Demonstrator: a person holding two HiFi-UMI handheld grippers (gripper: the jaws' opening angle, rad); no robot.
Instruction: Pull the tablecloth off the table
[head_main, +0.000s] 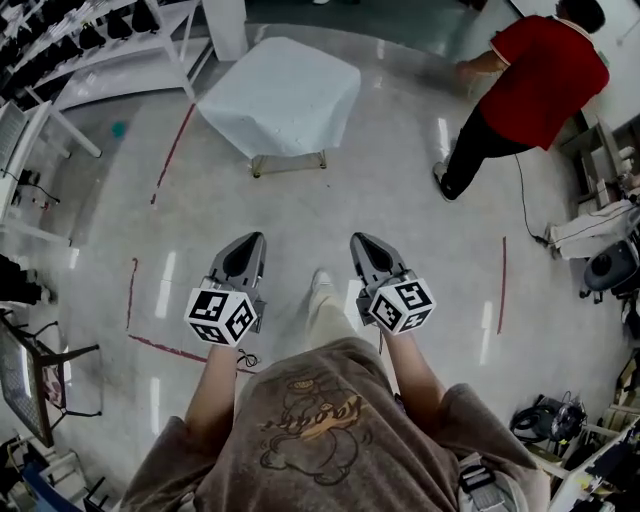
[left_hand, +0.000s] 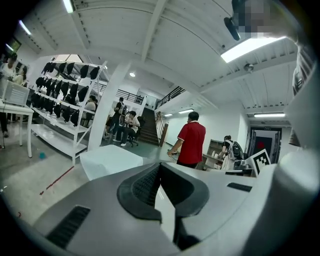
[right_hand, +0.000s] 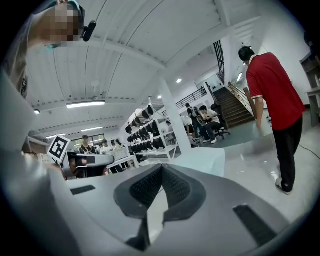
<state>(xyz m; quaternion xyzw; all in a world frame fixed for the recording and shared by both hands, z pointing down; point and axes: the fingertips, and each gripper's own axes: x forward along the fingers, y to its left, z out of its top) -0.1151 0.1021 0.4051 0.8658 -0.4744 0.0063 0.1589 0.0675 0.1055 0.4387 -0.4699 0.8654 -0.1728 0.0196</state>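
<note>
A white tablecloth (head_main: 282, 95) drapes over a small table at the top centre of the head view, some way ahead of me across the shiny floor. The same cloth-covered table shows beyond the left jaws as a white block (left_hand: 110, 159) and beyond the right jaws (right_hand: 202, 159). My left gripper (head_main: 250, 242) and right gripper (head_main: 362, 243) are held side by side in front of my body, pointing towards the table and well short of it. Both are shut with nothing between the jaws.
A person in a red shirt (head_main: 535, 80) walks at the upper right, near the table. White racks with dark items (head_main: 80, 40) line the upper left. Red tape lines (head_main: 170, 155) mark the floor. Equipment and cables (head_main: 600, 250) crowd the right side.
</note>
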